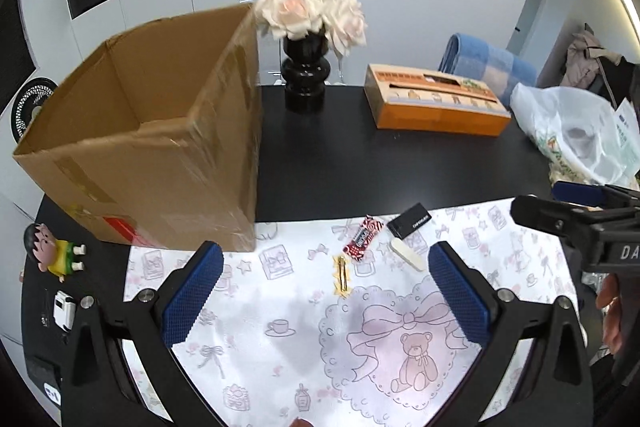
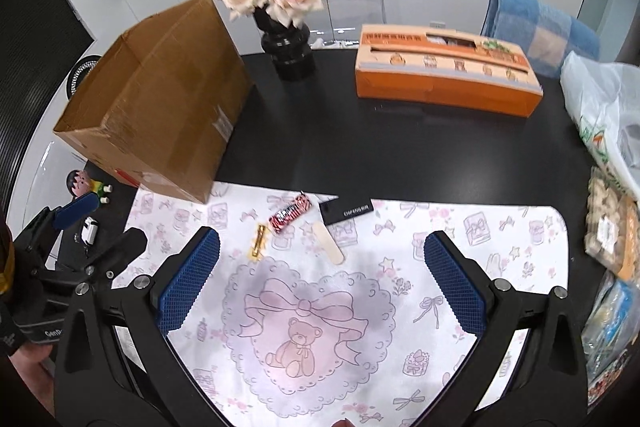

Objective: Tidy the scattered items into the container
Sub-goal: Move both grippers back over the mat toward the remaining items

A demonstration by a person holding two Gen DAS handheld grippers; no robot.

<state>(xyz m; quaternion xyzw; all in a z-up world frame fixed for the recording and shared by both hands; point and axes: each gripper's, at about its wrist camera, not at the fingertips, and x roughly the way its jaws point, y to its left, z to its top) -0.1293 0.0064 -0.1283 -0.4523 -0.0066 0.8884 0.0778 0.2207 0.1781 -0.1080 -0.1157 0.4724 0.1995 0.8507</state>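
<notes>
Both grippers, left gripper [image 1: 326, 291] and right gripper [image 2: 320, 281], gape wide, empty, above the placemat [image 2: 400, 347]. Candy bar [image 2: 290, 213], hair clip [image 2: 259, 243], black card [image 2: 347, 211], and stick [image 2: 329, 242] lie just right of the cardboard box [image 2: 160, 107].

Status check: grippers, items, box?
Left gripper and right gripper open, empty. Candy, hair clip, black case, nail file on mat. Cardboard box open, nothing blocking.

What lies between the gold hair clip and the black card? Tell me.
The red candy bar and, nearer, the pale nail file lie between the gold hair clip and black card; the right wrist view shows it.
</notes>
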